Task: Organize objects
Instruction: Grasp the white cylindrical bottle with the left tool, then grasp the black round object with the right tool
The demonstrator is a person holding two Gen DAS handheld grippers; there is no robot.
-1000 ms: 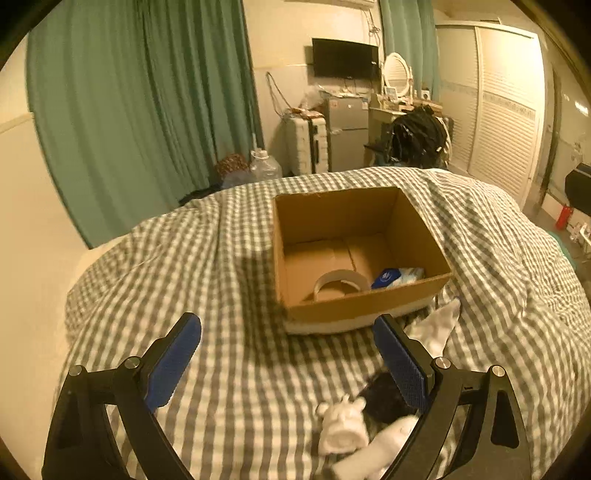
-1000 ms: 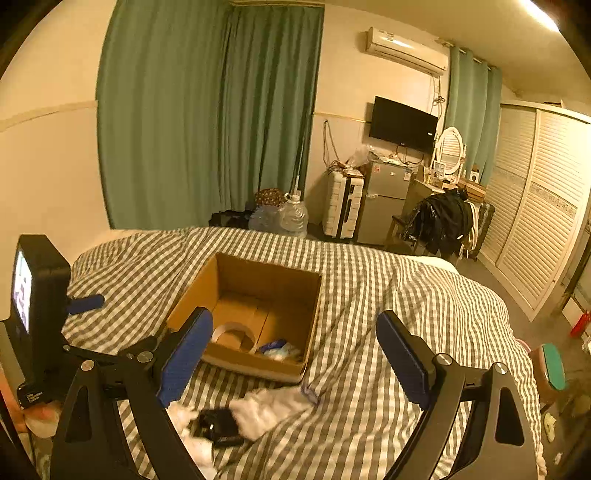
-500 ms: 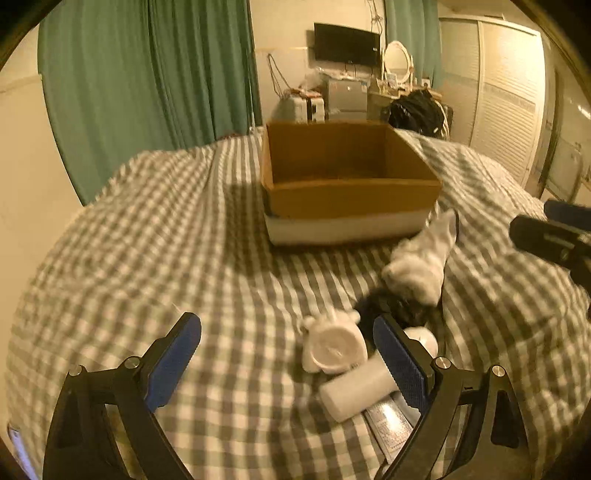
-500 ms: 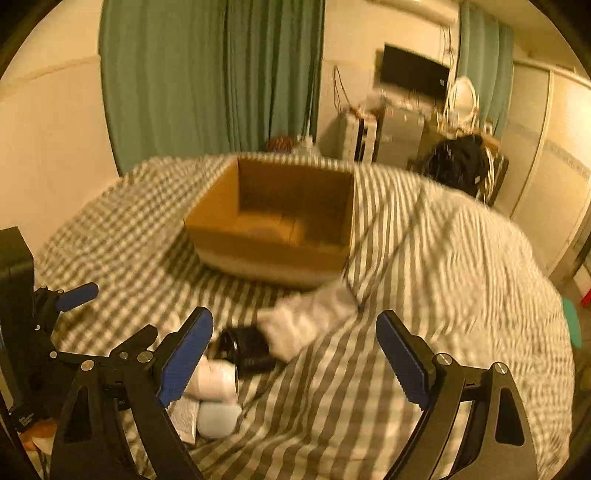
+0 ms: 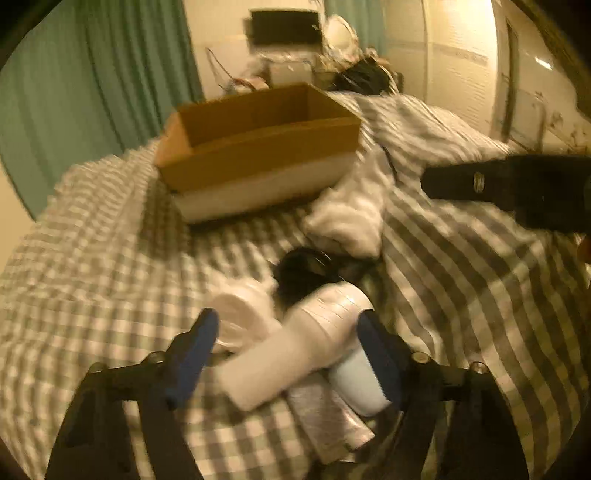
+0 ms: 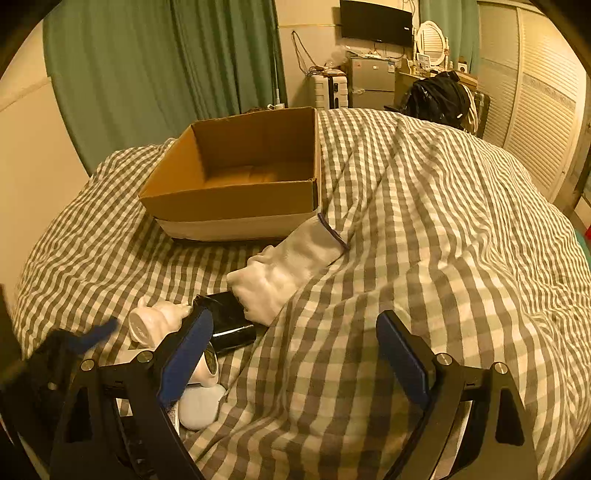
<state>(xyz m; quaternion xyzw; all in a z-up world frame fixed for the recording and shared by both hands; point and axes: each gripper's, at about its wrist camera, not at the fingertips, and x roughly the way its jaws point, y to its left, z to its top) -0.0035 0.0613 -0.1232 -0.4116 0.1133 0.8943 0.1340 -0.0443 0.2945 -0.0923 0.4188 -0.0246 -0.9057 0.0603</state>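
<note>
An open cardboard box (image 5: pixel 258 147) (image 6: pixel 240 177) sits on the checked bedspread (image 6: pixel 424 229). In front of it lies a pile: a white sock (image 5: pixel 351 218) (image 6: pixel 284 269), a black object (image 5: pixel 303 269) (image 6: pixel 229 325), a white figurine (image 5: pixel 240 317) (image 6: pixel 155 325), a white cylinder (image 5: pixel 295 350), a pale blue-white bottle (image 5: pixel 354 384) and a flat silvery packet (image 5: pixel 328 417). My left gripper (image 5: pixel 288 350) is open, its blue pads either side of the white cylinder. My right gripper (image 6: pixel 295 354) is open and empty over the bedspread, right of the pile.
Green curtains (image 6: pixel 166 66) hang behind the bed. A wall TV (image 6: pixel 375 18), small fridge (image 6: pixel 371 83) and chair with black clothes (image 6: pixel 439 96) stand at the far side. White louvred wardrobe doors (image 6: pixel 535 92) are at the right. The right gripper's body (image 5: pixel 517 188) shows in the left wrist view.
Both grippers have come down and closer to the pile. The left gripper's jaws now straddle the white cylinder. The box has slid farther back in both views.
</note>
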